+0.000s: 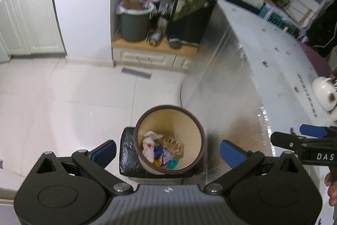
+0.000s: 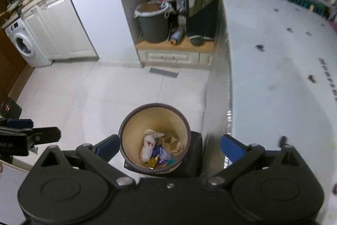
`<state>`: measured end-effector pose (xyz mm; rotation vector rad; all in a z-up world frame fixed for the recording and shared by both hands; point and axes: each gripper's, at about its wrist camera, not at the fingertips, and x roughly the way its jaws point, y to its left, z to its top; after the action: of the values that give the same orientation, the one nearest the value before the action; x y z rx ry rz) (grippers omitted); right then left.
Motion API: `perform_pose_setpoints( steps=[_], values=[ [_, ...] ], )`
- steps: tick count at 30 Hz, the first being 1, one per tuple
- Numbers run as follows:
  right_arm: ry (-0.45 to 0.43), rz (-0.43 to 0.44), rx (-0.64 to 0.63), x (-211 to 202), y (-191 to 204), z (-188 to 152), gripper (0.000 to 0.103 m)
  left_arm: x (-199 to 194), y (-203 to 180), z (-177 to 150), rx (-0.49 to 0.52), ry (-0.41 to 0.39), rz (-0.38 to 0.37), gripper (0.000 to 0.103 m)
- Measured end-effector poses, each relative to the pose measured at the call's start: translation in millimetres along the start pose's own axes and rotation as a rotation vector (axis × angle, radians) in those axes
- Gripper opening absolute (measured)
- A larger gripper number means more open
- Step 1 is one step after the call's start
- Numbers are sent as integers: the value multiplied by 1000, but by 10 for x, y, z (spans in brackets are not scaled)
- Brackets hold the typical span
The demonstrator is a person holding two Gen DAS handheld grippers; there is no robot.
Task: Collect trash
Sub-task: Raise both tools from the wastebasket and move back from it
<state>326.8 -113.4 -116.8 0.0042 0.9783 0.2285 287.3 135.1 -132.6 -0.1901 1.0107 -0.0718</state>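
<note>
A round bin (image 1: 190, 119) (image 2: 134, 119) with a brown rim and cream inside stands on a black stool (image 1: 127, 153) (image 2: 195, 159) beside the table. Crumpled trash (image 1: 162, 149) (image 2: 160, 151) lies at its bottom: white tissue, brown paper, coloured wrappers. My left gripper (image 1: 168, 149) hangs open high above the bin, nothing between its blue pads. My right gripper (image 2: 169, 148) is also open wide and empty above the bin. Each gripper shows at the edge of the other's view: the right gripper (image 1: 294, 136) and the left gripper (image 2: 31, 130).
A white table (image 1: 273, 69) (image 2: 284, 77) runs along the right, with a white teapot (image 1: 323, 94) on it. A grey bucket (image 1: 134, 20) (image 2: 153, 22), bottles and a red-and-white bag stand on a low cabinet at the back. A washing machine (image 2: 23, 45) is at the left. White tiled floor (image 1: 63, 98) surrounds the bin.
</note>
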Motion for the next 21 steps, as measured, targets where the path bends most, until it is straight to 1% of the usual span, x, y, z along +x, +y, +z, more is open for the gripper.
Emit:
perform_pose_setpoints(
  steps=[4,10,14,21],
  values=[
    [-37,-26,15,-431,-65,-106,103,-363,-168,-123,6,-27,25,103],
    [-80,-34,25,-965,-133,-313,103,-787,-363,-364,13,-64,43,103],
    [-106,-27,42,-1260,-211,-459,103,-1013,-469,-543,6,-81,53,103],
    [-136,-52,47,-1666,-298,-728,103,-1359,-634,-822,-5,-120,63,103]
  ],
)
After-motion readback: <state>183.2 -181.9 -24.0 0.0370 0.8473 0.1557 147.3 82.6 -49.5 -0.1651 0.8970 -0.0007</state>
